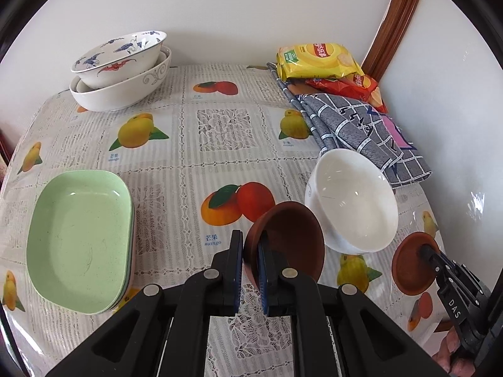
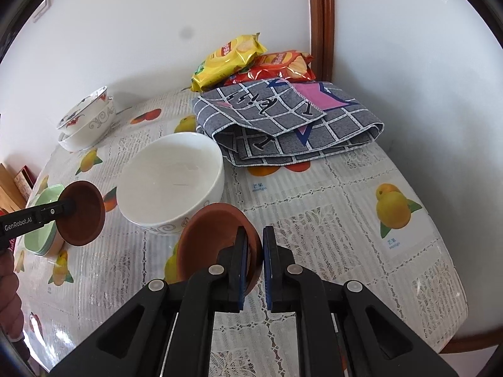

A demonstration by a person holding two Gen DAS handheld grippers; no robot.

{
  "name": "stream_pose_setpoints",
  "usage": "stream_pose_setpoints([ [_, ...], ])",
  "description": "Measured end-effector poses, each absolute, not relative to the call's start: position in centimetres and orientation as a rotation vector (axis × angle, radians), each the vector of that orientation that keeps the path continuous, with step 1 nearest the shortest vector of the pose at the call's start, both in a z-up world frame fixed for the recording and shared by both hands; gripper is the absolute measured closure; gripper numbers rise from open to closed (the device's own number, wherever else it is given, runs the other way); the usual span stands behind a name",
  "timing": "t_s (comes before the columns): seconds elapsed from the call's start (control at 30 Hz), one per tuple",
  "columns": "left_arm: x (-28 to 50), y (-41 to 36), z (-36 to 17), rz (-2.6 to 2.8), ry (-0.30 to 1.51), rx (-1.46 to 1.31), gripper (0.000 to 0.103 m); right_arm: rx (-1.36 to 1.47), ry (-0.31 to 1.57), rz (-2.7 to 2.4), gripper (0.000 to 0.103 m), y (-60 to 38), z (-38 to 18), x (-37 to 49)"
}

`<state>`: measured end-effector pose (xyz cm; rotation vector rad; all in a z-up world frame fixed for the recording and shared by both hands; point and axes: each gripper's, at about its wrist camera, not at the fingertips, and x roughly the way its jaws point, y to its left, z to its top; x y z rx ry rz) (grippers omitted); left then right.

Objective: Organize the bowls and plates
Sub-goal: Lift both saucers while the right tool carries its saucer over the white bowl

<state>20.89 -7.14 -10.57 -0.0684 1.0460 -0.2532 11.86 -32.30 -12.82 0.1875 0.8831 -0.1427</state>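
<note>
Green plates (image 1: 80, 242): stacked at the table's left edge.
Patterned bowls (image 1: 121, 69): nested at the far left by the wall.
Left gripper (image 1: 251, 264): pinching the rim of a brown dish (image 1: 292, 235), held above the tablecloth (image 1: 226, 125).
White bowl (image 1: 353, 201): upright between the two dishes.
Right gripper (image 2: 253, 260): clamped on the second brown dish (image 2: 213, 238).
Checked cloth (image 2: 283, 119): folded beside snack bags (image 2: 232, 59).

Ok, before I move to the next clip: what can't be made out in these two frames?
- Dishes under the green tray: left wrist view, only thin edges show; count unclear.
- Inside of the lower white bowl: both views, the painted bowl nested in it hides it.
- Red snack bag: right wrist view, partly covered by the yellow bag and grey cloth.
- Person: only a hand at the frame edge.
</note>
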Motion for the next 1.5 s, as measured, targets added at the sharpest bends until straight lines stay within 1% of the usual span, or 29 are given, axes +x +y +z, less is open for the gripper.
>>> stream_pose_setpoints([
  [0.37,19.3,-5.9,-7.0,-0.262,0.986,-0.092,0.094,0.176,0.798,-0.154,0.094,-31.4,-8.1,11.6],
  [0.63,18.8,-5.2,-5.7,-0.261,0.968,-0.1,0.094,0.163,0.773,-0.139,0.094,-30.0,-6.6,12.1],
  [0.97,19.3,-4.3,-5.5,-0.252,0.968,-0.124,0.094,0.157,0.77,-0.117,0.094,-28.8,-6.5,12.8],
  [1.5,20.7,-2.9,-6.4,-0.239,0.978,-0.142,0.094,0.144,0.817,-0.122,0.094,-28.0,-8.1,15.5],
])
